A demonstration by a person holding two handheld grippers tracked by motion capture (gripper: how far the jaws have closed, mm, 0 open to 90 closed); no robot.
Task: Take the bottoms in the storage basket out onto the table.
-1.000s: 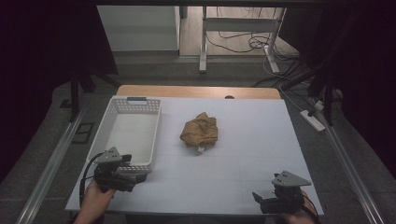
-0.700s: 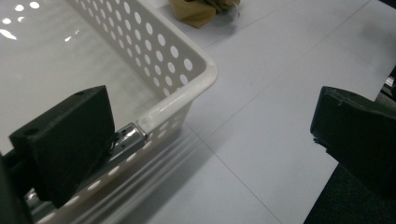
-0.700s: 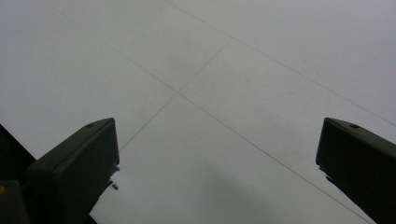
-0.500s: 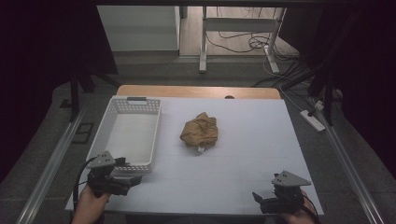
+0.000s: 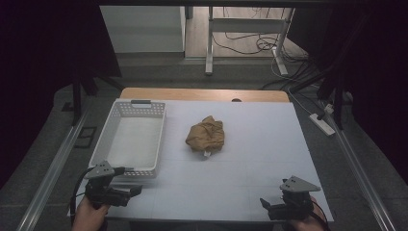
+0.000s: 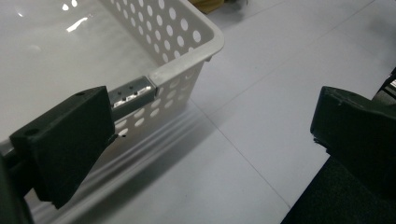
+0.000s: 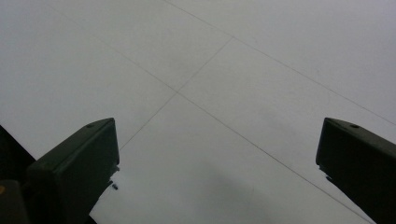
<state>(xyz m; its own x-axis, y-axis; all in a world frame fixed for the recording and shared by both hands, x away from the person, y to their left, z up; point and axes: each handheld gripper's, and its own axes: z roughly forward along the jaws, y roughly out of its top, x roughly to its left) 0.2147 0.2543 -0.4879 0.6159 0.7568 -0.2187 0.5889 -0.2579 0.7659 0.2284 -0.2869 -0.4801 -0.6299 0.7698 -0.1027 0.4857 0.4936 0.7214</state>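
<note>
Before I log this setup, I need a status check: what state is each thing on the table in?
Basket: upright, empty.
Brown cloth: crumpled in a heap, beside the basket, untouched.
Left tongs: open, holding nothing, near the basket's corner.
Right tongs: open, holding nothing, above bare table.

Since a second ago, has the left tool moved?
Yes. The left tool has pulled back toward the person, away from the white basket near edge, and sits lower on the table.

Dim room, dark at the edges, white table (image 5: 250,159) the one lit patch — light from overhead, soft shadow beneath the basket (image 6: 177,70), small glare spots on its floor, near jaws blurred, high view grainy.
</note>
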